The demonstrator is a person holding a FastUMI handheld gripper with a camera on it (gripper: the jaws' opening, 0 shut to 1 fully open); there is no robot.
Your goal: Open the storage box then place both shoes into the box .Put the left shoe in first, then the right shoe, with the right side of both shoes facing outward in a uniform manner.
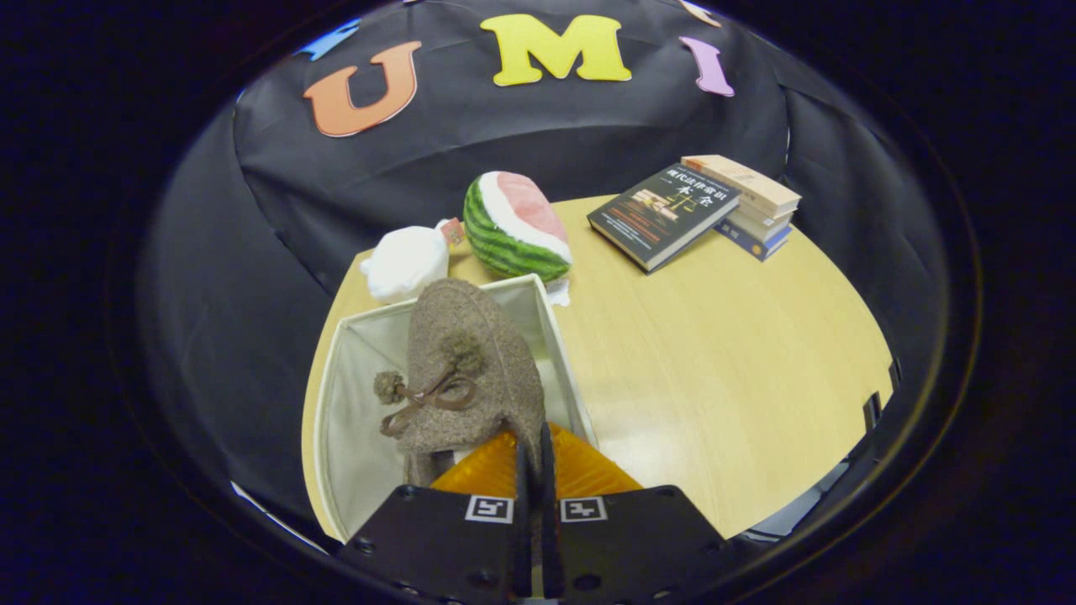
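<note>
A brown felt shoe [471, 370] with pom-pom laces hangs toe-up over the open beige storage box [353, 395]. My gripper [535, 458] is shut on the shoe's rear edge, the orange fingers [580, 470] pressed close together with the felt pinched between them. The shoe's lower part dips inside the box, near its right wall. The box stands at the table's left side, and its inside below the shoe is partly hidden.
Behind the box lie a watermelon-slice plush [514, 225] and a white plush [406, 262]. A dark book [664, 214] leans on a stack of books [756, 206] at the far right. Bare wooden table [723, 370] spreads to the right of the box.
</note>
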